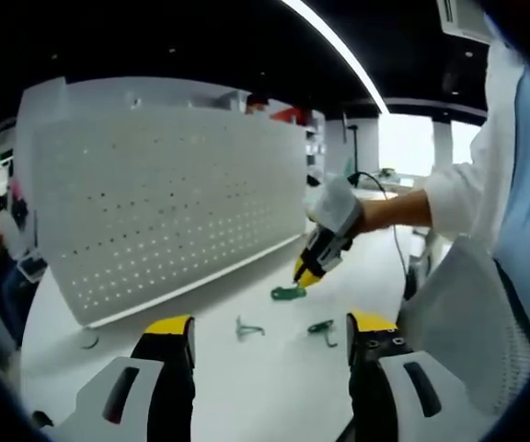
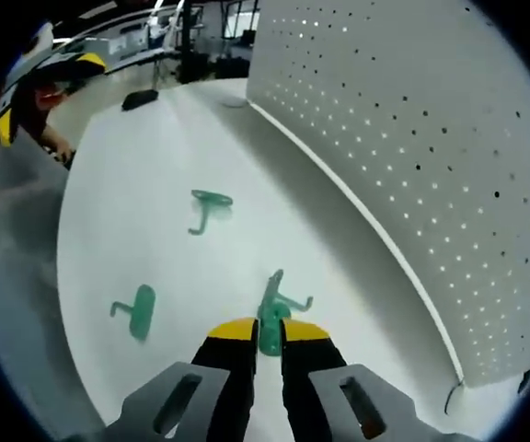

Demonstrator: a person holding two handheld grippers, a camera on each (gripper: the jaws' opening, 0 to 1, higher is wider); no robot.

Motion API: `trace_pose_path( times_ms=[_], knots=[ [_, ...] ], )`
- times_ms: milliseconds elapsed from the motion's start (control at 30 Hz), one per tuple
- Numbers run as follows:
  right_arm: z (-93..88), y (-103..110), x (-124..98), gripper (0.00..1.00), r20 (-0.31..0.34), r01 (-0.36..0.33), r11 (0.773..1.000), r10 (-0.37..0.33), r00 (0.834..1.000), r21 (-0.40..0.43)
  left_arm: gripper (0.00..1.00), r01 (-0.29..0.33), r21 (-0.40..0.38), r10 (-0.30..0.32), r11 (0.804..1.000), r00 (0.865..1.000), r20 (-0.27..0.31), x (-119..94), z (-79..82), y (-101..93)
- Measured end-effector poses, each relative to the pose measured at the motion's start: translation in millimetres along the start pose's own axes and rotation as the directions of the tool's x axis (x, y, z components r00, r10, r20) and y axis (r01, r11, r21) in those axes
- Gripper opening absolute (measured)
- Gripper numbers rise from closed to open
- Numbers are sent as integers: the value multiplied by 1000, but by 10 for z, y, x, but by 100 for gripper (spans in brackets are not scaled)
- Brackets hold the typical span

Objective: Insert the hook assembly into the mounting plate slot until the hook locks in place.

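In the left gripper view, the left claw (image 1: 270, 336) hangs wide open over the white tabletop (image 1: 247, 387), holding nothing, its yellow-tipped jaws well apart. Beyond it the right claw (image 1: 308, 273), held in a gloved hand (image 1: 336, 210), tips down at a green hook (image 1: 286, 293) lying near the foot of the upright perforated mounting plate (image 1: 173, 203); two more green hooks (image 1: 249, 328) and (image 1: 321, 327) lie loose just ahead of the left jaws. In the right gripper view, the right claw (image 2: 267, 333) stands narrow, its jaws pinched on the flat base of the nearest hook (image 2: 274, 308), which seems to rest on the tabletop (image 2: 155, 166) with its curved end pointing away. The other two hooks (image 2: 210, 204) and (image 2: 136, 311) sit apart to the left, and the plate (image 2: 412, 147) rises on the right. The risk I'd watch is that thin edge grip: I judge the hook could twist or pop out between the jaws on the lift, or arrive at the plate tilted so its tabs miss the slot and it never locks. Pushing hard against the freestanding plate might also rock it, with the left claw not bracing anything.
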State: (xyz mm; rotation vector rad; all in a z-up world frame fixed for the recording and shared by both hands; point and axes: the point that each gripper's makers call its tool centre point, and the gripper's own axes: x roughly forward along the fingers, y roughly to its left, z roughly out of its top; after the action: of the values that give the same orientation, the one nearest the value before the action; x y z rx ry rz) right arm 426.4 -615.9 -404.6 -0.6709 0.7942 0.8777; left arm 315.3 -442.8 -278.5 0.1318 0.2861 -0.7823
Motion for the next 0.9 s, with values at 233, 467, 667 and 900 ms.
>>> trace_pose_path(
  times_ms=[233,467,667,900],
  knots=[
    [6,6,40,7,-27,10,1000,-10,1000,1,68,-7,-3,7,1000,1000,8,-15,12,23],
    [-61,-13,95,5,-63,15,1000,-14,998,4,68,-8,-1,8,1000,1000,12,-19,21,19],
    [-77,-22,118,5,-74,11,1000,-10,997,6,68,-7,0,7,1000,1000,11,-19,19,17],
    [-121,-41,154,3,-93,7,1000,-6,996,13,68,-11,1,11,1000,1000,15,-25,31,15]
  ],
)
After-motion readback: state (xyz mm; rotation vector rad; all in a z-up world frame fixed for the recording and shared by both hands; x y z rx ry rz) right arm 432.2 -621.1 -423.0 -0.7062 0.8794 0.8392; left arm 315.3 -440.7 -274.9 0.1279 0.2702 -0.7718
